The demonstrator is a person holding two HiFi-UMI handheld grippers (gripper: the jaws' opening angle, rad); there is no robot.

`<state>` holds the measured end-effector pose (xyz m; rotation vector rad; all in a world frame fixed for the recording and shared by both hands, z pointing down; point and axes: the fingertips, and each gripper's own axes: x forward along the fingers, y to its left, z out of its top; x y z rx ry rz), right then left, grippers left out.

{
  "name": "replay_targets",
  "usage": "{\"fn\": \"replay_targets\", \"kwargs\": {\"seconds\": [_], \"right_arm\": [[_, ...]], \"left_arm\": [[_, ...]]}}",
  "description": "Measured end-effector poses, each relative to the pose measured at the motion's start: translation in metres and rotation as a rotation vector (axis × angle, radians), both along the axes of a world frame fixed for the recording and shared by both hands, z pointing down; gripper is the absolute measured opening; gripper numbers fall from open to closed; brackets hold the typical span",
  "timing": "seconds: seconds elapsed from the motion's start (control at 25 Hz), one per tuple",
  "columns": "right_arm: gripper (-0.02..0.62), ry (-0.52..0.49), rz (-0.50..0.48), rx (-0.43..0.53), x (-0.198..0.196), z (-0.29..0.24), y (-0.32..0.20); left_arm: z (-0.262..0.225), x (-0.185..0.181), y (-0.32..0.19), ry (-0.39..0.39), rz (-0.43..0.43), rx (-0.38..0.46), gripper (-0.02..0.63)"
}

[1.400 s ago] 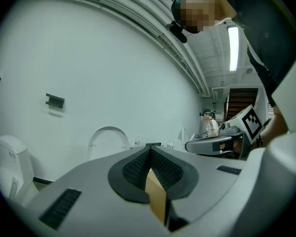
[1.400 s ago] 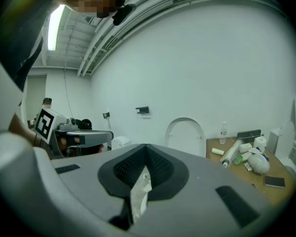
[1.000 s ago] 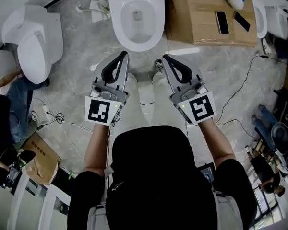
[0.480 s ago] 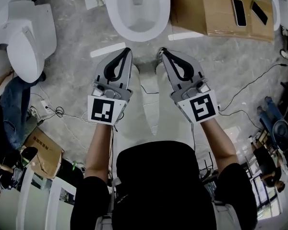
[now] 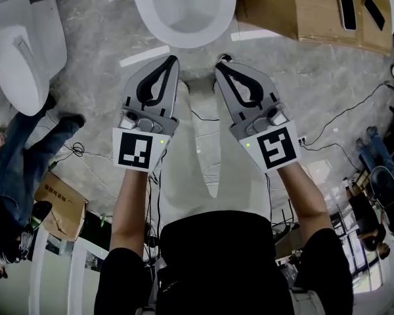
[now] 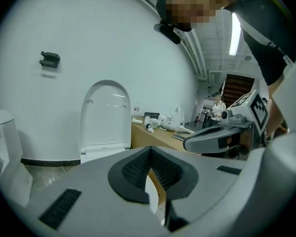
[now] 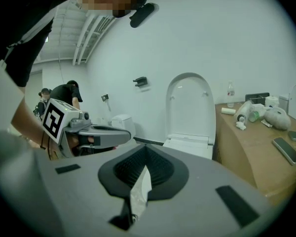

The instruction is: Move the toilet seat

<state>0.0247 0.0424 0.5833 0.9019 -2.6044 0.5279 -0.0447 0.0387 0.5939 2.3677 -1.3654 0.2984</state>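
Observation:
A white toilet stands in front of me; its bowl point(image 5: 182, 10) is at the top of the head view. Its seat and lid point(image 6: 104, 115) stand raised against the wall, also seen as the lid point(image 7: 190, 105) in the right gripper view. My left gripper point(image 5: 172, 60) and right gripper point(image 5: 218, 65) are held side by side just short of the bowl's front rim, not touching it. Both are shut, nothing held. In each gripper view the jaws meet at the tip, left gripper point(image 6: 149, 150), right gripper point(image 7: 147, 150).
A brown box-like counter point(image 5: 302, 12) with two phones point(image 5: 346, 8) on it stands right of the toilet. Another white toilet point(image 5: 20, 51) is at the left, with a person point(image 5: 16, 169) beside it. Cables point(image 5: 341, 120) lie on the grey floor. A cardboard box point(image 5: 56, 205) sits lower left.
The toilet has slid toward the top of the head view as I came closer. Both grippers stay shut, their tips nearer the bowl. The person at the left has shifted.

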Motion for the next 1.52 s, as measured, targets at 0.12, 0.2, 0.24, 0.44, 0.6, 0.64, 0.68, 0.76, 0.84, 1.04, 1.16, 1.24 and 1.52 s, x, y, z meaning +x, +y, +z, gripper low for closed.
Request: {"fn": "replay_targets", "kwargs": {"seconds": [0.12,0.2,0.24,0.44,0.6,0.64,0.68,0.76,0.84,1.04,1.16,1.24,1.52], "right_arm": [[0.014,0.022,-0.010,-0.009,0.001,0.020,0.000],[0.014,0.029,-0.014,-0.004,0.000,0.032,-0.002],[0.014,0.032,-0.015,-0.002,-0.001,0.038,-0.002],[0.014,0.054,-0.028,-0.016,-0.003,0.069,0.001],[0.014,0.089,-0.060,-0.024,-0.006,0.098,0.001],[0.014,0.098,-0.069,-0.030,-0.007,0.105,0.002],[0.014,0.110,-0.081,-0.034,-0.008,0.112,0.003],[0.014,0.135,-0.108,-0.027,-0.011,0.126,0.003],[0.014,0.157,-0.128,-0.017,-0.012,0.139,0.003],[0.014,0.268,-0.190,-0.033,-0.009,0.176,0.007],[0.014,0.370,-0.263,-0.011,-0.011,0.200,0.010],[0.015,0.425,-0.323,0.034,-0.015,0.214,0.010],[0.038,0.618,-0.557,0.040,-0.021,0.267,0.022]], "left_arm": [[0.020,0.002,0.001,-0.010,0.018,-0.014,0.008],[0.033,0.002,-0.001,-0.011,0.020,-0.015,0.008],[0.038,0.002,-0.002,-0.009,0.019,-0.014,0.008],[0.068,0.004,0.000,-0.017,0.032,-0.035,0.008],[0.097,0.005,0.001,-0.037,0.053,-0.057,0.008],[0.104,0.005,0.002,-0.042,0.058,-0.065,0.008],[0.112,0.004,0.003,-0.048,0.062,-0.073,0.008],[0.126,0.004,0.004,-0.057,0.071,-0.081,0.008],[0.137,0.004,0.003,-0.069,0.084,-0.074,0.008],[0.166,0.013,0.005,-0.136,0.151,-0.071,0.009],[0.185,0.017,0.007,-0.196,0.212,-0.091,0.009],[0.198,0.020,0.008,-0.241,0.263,-0.102,0.011],[0.247,0.031,0.010,-0.460,0.460,-0.144,0.023]]}}
